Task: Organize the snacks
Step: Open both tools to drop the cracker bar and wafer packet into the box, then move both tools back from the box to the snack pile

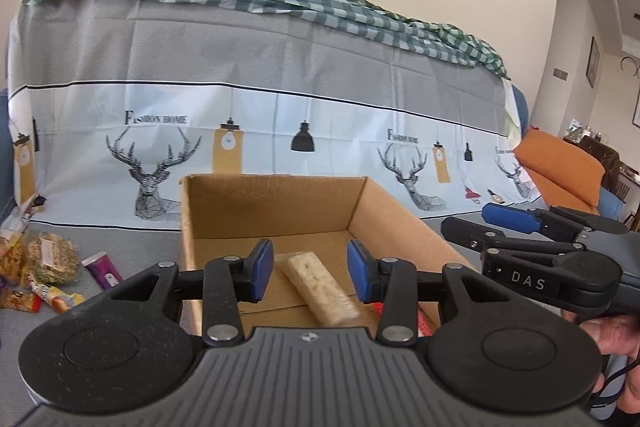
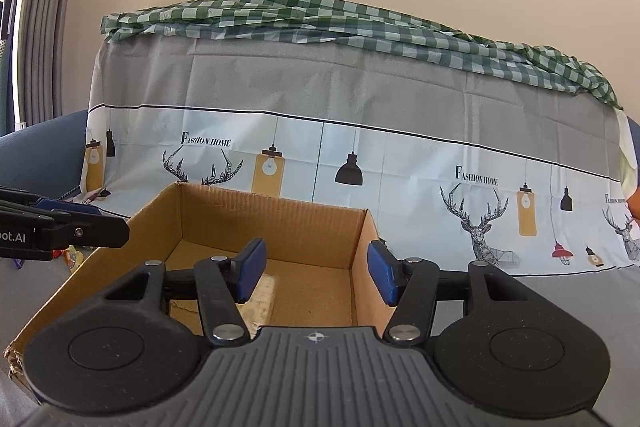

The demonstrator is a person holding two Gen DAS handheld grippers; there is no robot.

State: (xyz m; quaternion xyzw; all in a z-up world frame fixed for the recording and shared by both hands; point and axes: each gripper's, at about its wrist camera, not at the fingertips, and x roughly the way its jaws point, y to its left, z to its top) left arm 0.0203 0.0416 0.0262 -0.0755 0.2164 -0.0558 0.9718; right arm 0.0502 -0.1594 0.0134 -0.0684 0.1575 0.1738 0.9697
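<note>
An open cardboard box (image 1: 396, 223) stands on the grey sofa seat. A pale wrapped snack bar (image 1: 320, 287) lies on its floor; it also shows in the right wrist view (image 2: 264, 295). A red wrapper edge (image 1: 424, 321) peeks out inside the box at the right. My left gripper (image 1: 311, 271) is open and empty above the box's near edge, over the bar. My right gripper (image 2: 314, 267) is open and empty above the box (image 2: 120, 259), near its right wall; it shows in the left wrist view (image 1: 500, 223) right of the box.
Several loose snack packets lie on the seat left of the box: a green-brown bag (image 1: 50, 257), a purple packet (image 1: 104, 269) and orange-yellow wrappers (image 1: 48, 297). A printed deer cover (image 1: 280, 131) drapes the sofa back. An orange cushion (image 1: 560, 167) lies at the right.
</note>
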